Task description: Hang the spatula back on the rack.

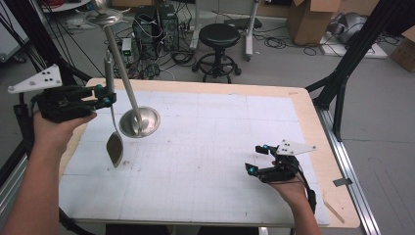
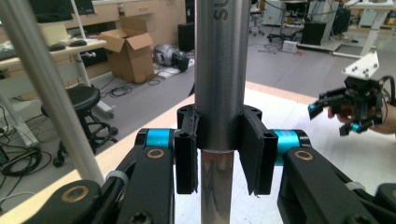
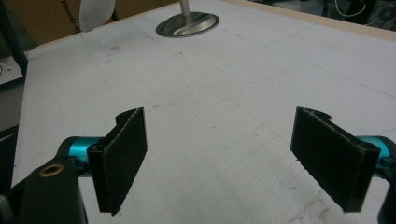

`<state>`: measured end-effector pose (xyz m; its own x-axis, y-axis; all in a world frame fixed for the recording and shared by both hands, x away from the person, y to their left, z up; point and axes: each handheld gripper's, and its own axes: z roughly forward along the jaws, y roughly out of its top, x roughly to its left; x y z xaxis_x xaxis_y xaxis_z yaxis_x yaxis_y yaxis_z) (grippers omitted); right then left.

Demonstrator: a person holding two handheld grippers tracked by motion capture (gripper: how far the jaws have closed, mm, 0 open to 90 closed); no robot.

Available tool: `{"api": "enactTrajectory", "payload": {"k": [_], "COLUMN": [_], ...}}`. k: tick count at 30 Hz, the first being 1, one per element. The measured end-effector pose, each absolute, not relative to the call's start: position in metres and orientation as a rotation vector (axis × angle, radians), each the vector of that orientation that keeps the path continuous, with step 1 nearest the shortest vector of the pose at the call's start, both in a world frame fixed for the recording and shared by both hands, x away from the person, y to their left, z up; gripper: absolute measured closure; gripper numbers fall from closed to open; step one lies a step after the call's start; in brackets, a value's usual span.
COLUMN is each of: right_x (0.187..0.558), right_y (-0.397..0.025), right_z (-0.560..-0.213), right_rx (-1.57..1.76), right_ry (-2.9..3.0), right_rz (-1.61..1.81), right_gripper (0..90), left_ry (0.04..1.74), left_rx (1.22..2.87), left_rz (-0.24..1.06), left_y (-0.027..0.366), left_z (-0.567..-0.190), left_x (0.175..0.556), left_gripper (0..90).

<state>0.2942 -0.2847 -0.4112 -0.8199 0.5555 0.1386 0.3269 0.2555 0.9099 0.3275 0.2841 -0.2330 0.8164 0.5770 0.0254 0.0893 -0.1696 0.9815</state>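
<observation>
A metal utensil stand has its round base on the white mat at the far left, and its rod rises to a top disc. My left gripper is held above the mat's left edge, shut on the thick handle of a long metal spoon. The spoon's bowl hangs below it, just over the mat. My right gripper rests low at the front right, open with nothing between its pads. The right gripper view shows the base and the spoon's bowl far off.
The wooden table edge frames the mat. Black frame struts stand at the right and left. On the floor beyond are a black stool, computer towers with cables, and cardboard boxes.
</observation>
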Motion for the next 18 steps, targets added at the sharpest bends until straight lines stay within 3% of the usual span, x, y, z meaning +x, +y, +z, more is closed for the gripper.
{"api": "enactTrajectory", "payload": {"k": [18], "right_x": [0.294], "right_y": [-0.284], "right_z": [-0.412], "right_rx": [0.824], "right_ry": [2.322], "right_rz": [1.585], "right_gripper": [17.9], "left_ry": [0.664], "left_rx": [1.681], "left_rz": [0.563], "left_y": [0.329], "left_z": [-0.2], "left_x": [0.335], "left_gripper": [69.1]}}
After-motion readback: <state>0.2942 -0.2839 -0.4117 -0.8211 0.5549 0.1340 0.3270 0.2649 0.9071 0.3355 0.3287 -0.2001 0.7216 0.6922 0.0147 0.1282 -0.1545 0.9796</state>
